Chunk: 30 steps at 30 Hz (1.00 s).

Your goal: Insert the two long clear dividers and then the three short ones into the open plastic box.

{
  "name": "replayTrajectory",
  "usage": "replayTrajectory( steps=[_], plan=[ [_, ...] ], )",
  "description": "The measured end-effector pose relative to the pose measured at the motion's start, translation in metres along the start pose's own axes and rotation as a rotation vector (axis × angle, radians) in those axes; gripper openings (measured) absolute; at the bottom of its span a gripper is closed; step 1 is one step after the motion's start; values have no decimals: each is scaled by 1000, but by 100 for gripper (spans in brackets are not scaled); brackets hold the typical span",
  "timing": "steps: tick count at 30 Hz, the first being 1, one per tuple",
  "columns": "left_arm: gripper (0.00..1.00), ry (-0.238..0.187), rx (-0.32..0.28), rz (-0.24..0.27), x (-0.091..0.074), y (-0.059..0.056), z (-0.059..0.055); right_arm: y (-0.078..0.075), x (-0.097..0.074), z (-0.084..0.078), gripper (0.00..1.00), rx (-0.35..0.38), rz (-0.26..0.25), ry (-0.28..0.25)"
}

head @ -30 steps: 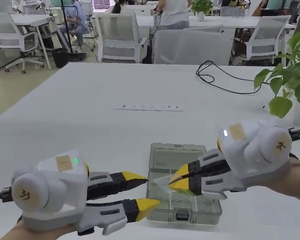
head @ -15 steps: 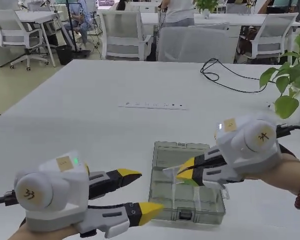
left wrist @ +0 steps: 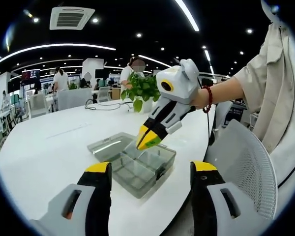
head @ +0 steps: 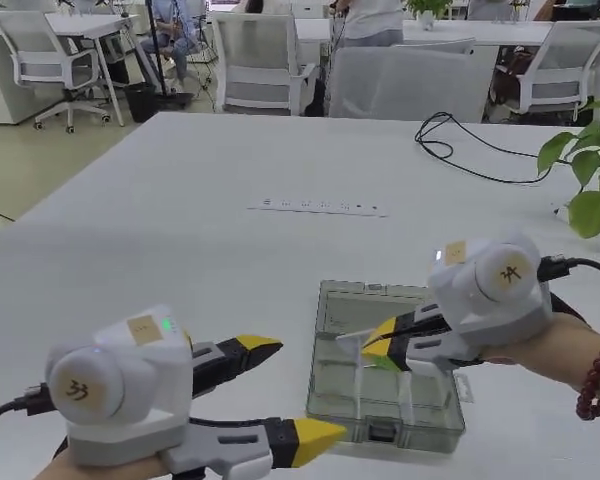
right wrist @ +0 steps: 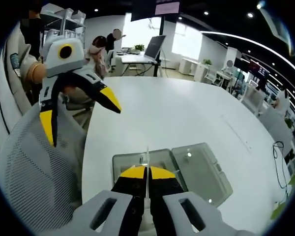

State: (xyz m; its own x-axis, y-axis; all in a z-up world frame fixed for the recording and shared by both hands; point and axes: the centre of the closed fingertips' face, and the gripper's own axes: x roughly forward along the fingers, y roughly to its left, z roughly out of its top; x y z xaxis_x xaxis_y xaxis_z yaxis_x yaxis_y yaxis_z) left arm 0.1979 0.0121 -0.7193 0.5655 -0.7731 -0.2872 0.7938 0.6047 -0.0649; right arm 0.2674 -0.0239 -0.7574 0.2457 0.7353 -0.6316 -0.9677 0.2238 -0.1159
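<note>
We had the R gripper (head: 365, 350) clamped tight on a clear divider (right wrist: 147, 158), held over the open box (head: 370, 305). Couldn't tell if the divider touched the box. The box sat on the white table (head: 230, 240), lid flat behind it, w/ some partitions already standing inside. The L gripper (head: 300, 392) hung just left of the box's front corner, jaws wide apart, nothing btwn them.
</note>
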Motion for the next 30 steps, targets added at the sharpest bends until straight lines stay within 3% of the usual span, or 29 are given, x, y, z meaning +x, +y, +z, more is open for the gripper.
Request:
replayTrajectory(
  steps=[16,23,30],
  plan=[
    [75,25,4,10,1,6,-4,-3,11,-8,2,73,14,29],
    [75,27,12,5,1,5,-2,-5,16,-4,2,118,40,113],
    [76,23,17,14,3,5,-1,-1,24,-3,2,18,70,224]
  ],
)
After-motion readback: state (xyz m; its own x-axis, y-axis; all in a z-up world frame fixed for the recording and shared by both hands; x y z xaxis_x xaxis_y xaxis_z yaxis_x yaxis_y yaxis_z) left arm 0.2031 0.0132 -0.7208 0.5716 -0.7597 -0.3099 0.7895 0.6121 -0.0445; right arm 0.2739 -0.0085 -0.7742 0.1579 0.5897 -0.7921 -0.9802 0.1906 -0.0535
